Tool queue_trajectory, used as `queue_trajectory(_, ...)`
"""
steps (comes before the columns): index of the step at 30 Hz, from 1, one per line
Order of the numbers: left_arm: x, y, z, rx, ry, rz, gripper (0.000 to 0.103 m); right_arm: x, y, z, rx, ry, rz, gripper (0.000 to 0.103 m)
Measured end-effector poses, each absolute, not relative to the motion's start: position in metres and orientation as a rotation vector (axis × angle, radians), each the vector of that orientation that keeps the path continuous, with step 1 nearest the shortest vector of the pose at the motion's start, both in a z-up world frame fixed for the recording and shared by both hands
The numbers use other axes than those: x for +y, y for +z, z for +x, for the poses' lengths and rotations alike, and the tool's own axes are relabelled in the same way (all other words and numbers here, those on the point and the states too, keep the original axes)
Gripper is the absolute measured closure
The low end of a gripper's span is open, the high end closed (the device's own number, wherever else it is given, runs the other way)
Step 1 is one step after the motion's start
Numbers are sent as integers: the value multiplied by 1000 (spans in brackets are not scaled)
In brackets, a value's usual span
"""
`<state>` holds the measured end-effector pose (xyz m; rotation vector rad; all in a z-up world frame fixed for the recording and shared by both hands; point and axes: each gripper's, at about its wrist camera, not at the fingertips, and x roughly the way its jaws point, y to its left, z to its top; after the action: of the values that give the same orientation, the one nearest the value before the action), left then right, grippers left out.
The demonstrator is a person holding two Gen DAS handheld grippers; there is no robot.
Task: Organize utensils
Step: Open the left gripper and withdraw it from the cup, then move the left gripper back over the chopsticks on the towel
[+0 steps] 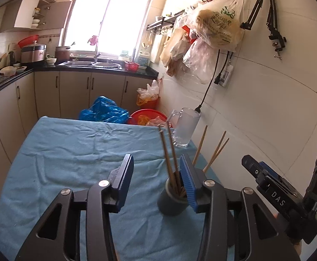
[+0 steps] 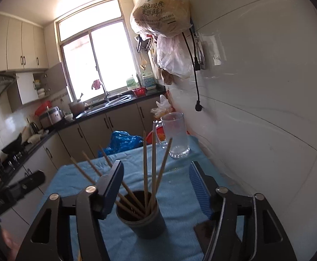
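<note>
A dark cup point(image 1: 172, 204) stands on the blue cloth and holds several wooden chopsticks point(image 1: 169, 152) that fan out upward. My left gripper point(image 1: 156, 178) is open just left of the cup; its right finger point(image 1: 187, 182) partly covers the cup's rim. In the right wrist view the same cup point(image 2: 143, 217) with its chopsticks point(image 2: 153, 163) sits low between the spread fingers of my right gripper point(image 2: 156, 186), which is open and touches nothing. One chopstick passes behind that gripper's left finger point(image 2: 112, 184). A clear glass mug point(image 2: 176, 134) stands empty farther back by the wall.
The blue cloth point(image 1: 71, 152) covers a narrow table set against a white tiled wall point(image 1: 267, 108). Plastic bags point(image 1: 219, 26) and a black power plug point(image 1: 198, 108) hang above the mug. A blue bag point(image 1: 104, 111) and red basin point(image 1: 141, 114) lie beyond the far edge.
</note>
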<state>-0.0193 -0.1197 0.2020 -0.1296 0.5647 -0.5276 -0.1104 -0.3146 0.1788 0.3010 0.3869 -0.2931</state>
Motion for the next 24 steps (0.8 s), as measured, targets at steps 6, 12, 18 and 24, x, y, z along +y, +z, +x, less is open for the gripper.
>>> queue_trajectory(6,-83,188,-46,574,-496,-137,54,-287,168,-131,421,-284,264,31)
queue_trajectory(12,-54,165,-65,610,-457,-141,53,-256,147,-140,494,-248,198,29)
queue_trajectory(18,-41,140,-78,649,-418,-94,53,-236,119,-140,561,-214,175,29)
queue_trajectory(24,-28,115,-83,700,-370,-73,53,-220,97,-138,625,-185,168,29)
